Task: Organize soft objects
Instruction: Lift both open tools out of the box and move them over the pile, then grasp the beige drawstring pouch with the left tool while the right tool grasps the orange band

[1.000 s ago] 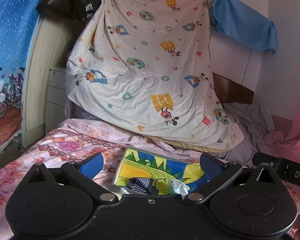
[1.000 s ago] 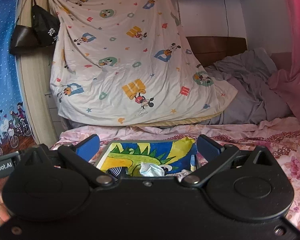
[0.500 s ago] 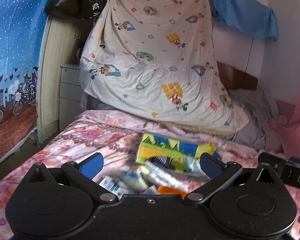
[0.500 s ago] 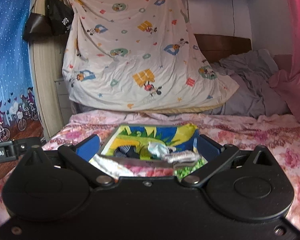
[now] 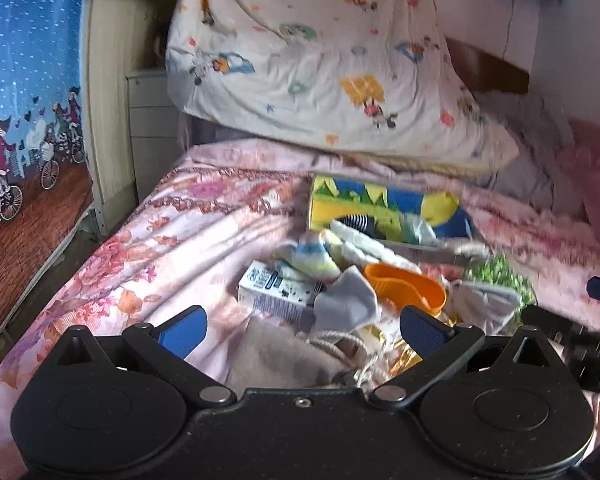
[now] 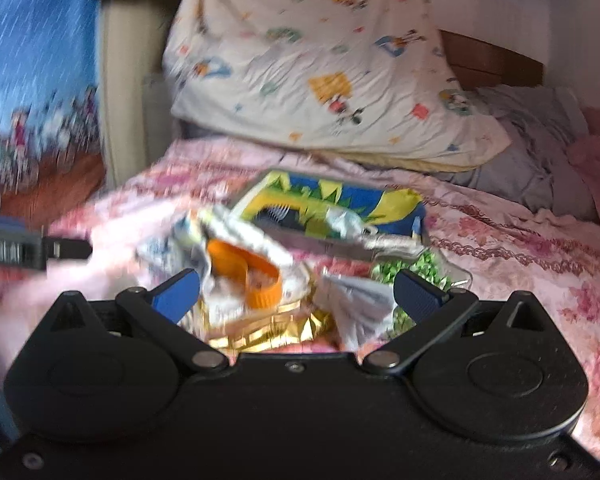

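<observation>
Left wrist view: the left hand-held gripper [image 5: 302, 328] hangs over a pink floral bedspread [image 5: 148, 240], its blue-padded jaws spread wide with nothing between them. Beneath and ahead lies a heap of small things: a grey sock [image 5: 350, 300] draped over a white carton [image 5: 272, 290], a pastel striped sock [image 5: 314, 256] behind that, an orange scoop-like plastic piece [image 5: 408, 284] to the right, and a beige drawstring pouch [image 5: 284, 354] closest to the camera. Beyond the heap stands a colourful open box [image 5: 380, 206] with a black-and-white striped sock [image 5: 354, 222] inside. The right wrist view is blurred; the right hand-held gripper [image 6: 296, 290] is likewise spread apart and empty above the same heap, over gold foil wrapping [image 6: 268, 332] and a crumpled grey cloth [image 6: 360, 304]. A cartoon-print sheet [image 6: 320, 60] hangs behind the bed.
</observation>
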Demonstrator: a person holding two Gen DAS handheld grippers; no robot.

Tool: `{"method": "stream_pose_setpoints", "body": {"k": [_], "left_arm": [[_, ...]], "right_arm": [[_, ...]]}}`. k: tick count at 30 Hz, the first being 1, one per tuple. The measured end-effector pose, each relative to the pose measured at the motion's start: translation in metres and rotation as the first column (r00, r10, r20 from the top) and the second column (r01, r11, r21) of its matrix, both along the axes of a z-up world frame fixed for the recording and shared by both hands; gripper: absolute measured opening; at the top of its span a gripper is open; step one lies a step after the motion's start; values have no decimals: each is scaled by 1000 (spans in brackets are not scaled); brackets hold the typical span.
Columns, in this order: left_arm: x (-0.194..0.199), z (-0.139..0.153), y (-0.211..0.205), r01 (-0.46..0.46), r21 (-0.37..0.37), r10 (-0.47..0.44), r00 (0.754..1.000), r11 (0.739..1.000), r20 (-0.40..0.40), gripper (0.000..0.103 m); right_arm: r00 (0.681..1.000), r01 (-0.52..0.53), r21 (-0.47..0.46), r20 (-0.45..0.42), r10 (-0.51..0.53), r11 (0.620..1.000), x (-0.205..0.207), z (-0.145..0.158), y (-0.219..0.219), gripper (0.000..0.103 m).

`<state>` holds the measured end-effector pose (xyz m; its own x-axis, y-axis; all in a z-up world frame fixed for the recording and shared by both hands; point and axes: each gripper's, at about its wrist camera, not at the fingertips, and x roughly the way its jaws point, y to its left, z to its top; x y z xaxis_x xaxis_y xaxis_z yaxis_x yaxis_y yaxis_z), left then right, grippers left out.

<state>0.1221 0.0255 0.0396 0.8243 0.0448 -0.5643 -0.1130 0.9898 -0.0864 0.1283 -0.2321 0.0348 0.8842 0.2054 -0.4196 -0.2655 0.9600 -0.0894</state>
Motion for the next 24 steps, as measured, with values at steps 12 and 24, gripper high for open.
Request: {"method": "stream_pose_setpoints", "body": {"k": [12, 24], "left_arm": [[26, -19, 4, 133, 46, -121, 972, 990, -203, 102], [60, -53, -26, 447, 225, -344, 858, 866, -382, 102]], "right_arm": [[981, -86, -70, -179, 72, 994, 26, -25, 15, 102], [928, -132, -24, -353, 115, 991, 69, -46, 9, 102]]}}
